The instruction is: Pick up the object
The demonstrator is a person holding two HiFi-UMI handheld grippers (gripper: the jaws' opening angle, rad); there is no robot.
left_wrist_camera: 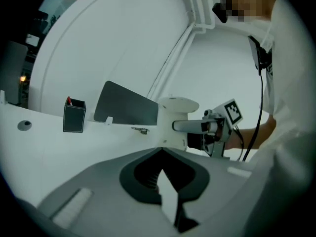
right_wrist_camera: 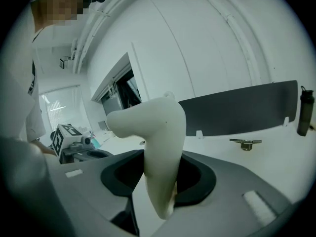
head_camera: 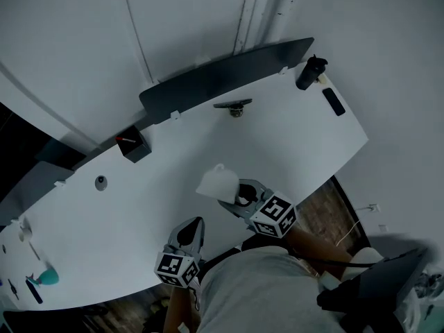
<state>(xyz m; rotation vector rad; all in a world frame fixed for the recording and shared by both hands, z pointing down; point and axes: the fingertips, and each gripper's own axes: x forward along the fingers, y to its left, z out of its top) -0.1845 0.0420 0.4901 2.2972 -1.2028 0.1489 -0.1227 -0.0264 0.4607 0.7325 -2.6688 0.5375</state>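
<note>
White object (right_wrist_camera: 160, 142): a smooth, matte, off-white moulded piece with no print. In the right gripper view it has a rounded, bent upper part jutting to one side and a body that narrows downward between the jaws. In the left gripper view it stands upright as a stout column under a flat, round cap. The head view shows it over the near part of the curved white table (head_camera: 298, 144), in front of the person. Whether its base touches the tabletop cannot be told.

Right gripper (head_camera: 230, 198): its jaws are clamped on the lower, narrow part of the white object, one pad on each side.

Left gripper (left_wrist_camera: 170, 206): jaws closed together with nothing between them. It hangs near the table's near edge, beside the right gripper and apart from the object.

Farther back on the table: a black pen holder (head_camera: 134, 144) with a red pen, a small metal fitting (head_camera: 234, 107), a dark bottle (head_camera: 310, 71) and a flat black device (head_camera: 334, 101), all before a dark curved panel (head_camera: 222, 75).
</note>
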